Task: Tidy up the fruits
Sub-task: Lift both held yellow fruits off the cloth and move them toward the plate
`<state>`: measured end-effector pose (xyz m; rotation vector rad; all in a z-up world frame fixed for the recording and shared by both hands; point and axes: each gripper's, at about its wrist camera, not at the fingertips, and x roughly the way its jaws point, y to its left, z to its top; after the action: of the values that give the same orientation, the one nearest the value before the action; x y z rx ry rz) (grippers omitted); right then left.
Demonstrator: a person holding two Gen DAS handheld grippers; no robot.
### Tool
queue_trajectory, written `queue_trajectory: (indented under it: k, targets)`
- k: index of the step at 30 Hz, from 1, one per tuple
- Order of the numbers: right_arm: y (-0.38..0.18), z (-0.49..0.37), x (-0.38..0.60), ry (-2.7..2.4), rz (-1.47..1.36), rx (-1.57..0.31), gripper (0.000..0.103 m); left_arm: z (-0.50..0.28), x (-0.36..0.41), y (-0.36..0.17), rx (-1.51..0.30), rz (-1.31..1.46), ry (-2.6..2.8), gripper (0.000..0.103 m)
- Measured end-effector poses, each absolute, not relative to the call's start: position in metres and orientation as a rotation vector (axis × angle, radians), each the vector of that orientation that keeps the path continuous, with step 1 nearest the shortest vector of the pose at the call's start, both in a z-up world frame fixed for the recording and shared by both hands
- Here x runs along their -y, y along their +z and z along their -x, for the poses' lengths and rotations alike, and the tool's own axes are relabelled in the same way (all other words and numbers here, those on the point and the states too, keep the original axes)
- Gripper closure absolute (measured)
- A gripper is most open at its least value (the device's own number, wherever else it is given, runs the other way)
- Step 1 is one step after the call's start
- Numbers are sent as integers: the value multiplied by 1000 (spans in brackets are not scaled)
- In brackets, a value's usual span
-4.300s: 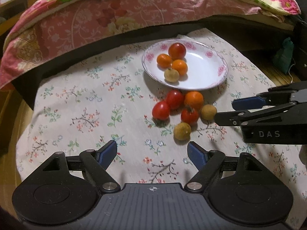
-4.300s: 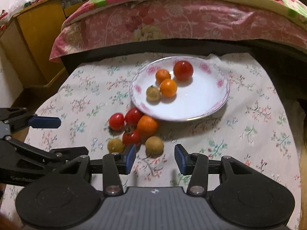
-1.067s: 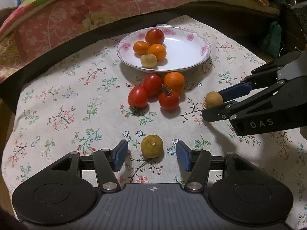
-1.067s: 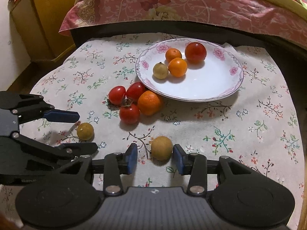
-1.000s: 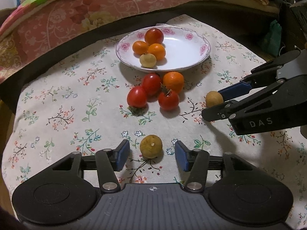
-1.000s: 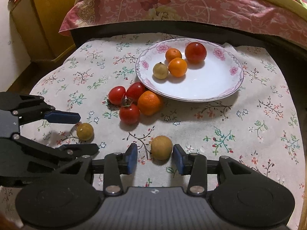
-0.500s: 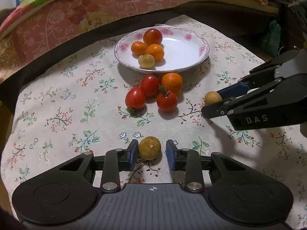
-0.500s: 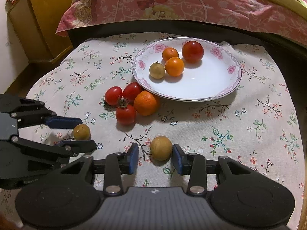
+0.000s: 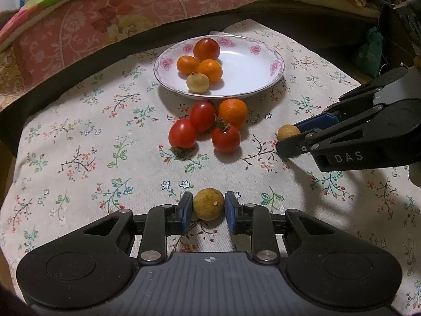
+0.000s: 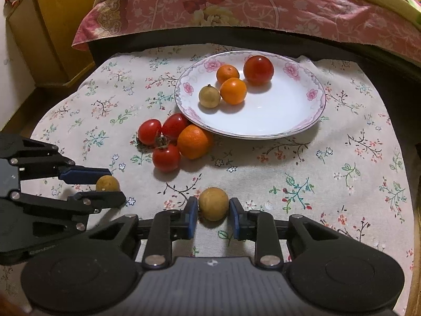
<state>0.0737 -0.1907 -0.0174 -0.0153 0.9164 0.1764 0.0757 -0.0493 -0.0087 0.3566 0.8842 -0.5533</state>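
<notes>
**Both grippers closing on loose longans; lift pending**

Since the earlier frames, both sets of jaws are being narrowed from wide apart to pads alongside fruit. The near longan is being clamped by the left gripper, blue pads touching both sides. The second longan is being bracketed by the right gripper; its left pad is touching, while a sliver of gap is seemingly remaining at the right pad, so a full grip cannot be confirmed. Both fruits are resting on the floral cloth, near the tomato cluster and well short of the plate.

Recommended: closure is to be finished gently, since the thin shells are judged crushable, then each fruit lifted clear before being carried over the plate rim.

The left view is showing its own contact; only the right view is showing the wooden cabinet.
</notes>
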Motion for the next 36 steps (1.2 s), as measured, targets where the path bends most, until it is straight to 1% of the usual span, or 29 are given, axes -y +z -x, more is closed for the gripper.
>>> queue_trajectory:
  k: [5, 8, 11, 14, 18, 20, 29, 36]
  targets:
    - [-17, -73, 190, 175, 20, -911, 77, -75, 50, -9, -881, -362, -548, 66]
    - [-17, -74, 190, 174, 19, -911, 77, -76, 49, -10, -891, -355, -545, 58]
    - [-17, -74, 191, 173, 10, -913, 76, -78, 48, -10, -898, -343, -539, 57]
    - [-17, -75, 190, 164, -3, -920, 76, -78, 48, -10, -905, -332, -536, 58]
    - [-16, -76, 191, 155, -13, -922, 77, -78, 48, -9, -914, -317, -546, 68]
    - [-15, -75, 191, 160, -16, -917, 78, -76, 49, -9, -908, -327, -544, 70]
    - [-10, -73, 191, 166, -21, -896, 78, -77, 50, -9, -907, -321, -542, 70]
    - [-4, -71, 190, 171, -30, -873, 78, -80, 48, 0, -888, -296, -538, 70]
